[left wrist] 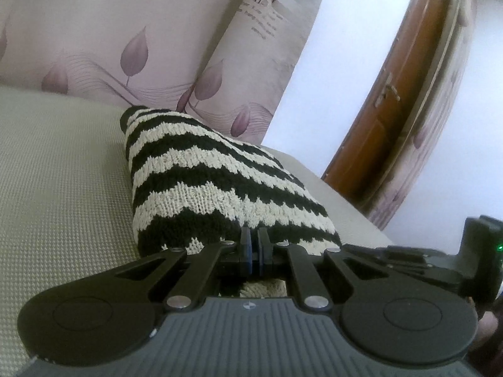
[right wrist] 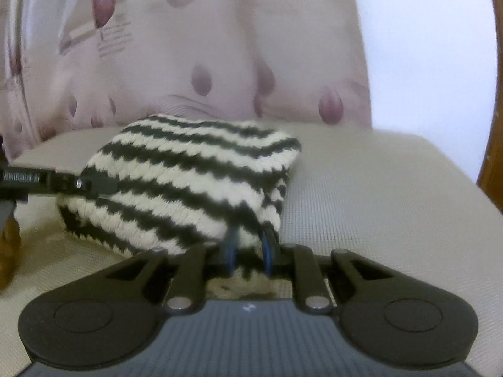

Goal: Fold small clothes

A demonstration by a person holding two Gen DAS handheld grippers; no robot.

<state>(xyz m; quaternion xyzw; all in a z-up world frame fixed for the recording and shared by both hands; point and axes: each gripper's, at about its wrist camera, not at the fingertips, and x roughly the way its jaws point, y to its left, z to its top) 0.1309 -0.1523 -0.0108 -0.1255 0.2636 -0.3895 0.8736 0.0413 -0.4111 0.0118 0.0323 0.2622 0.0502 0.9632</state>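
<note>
A black-and-cream zigzag-striped knitted garment (left wrist: 201,172) lies bunched and partly lifted on a beige woven surface (left wrist: 56,169). My left gripper (left wrist: 254,238) is shut on its near edge. In the right wrist view the same knit (right wrist: 185,182) rises as a folded hump. My right gripper (right wrist: 250,245) is shut on its near corner, with cloth filling the gap between the blue-padded fingers. The left gripper (right wrist: 63,183) shows at the knit's left side. The right gripper's body (left wrist: 471,251) shows at the right of the left wrist view.
A pink curtain with purple leaf prints (left wrist: 132,47) hangs behind the surface. A brown wooden door (left wrist: 393,110) and a white wall (left wrist: 330,62) stand to the right. The beige surface (right wrist: 377,194) extends to the right of the knit.
</note>
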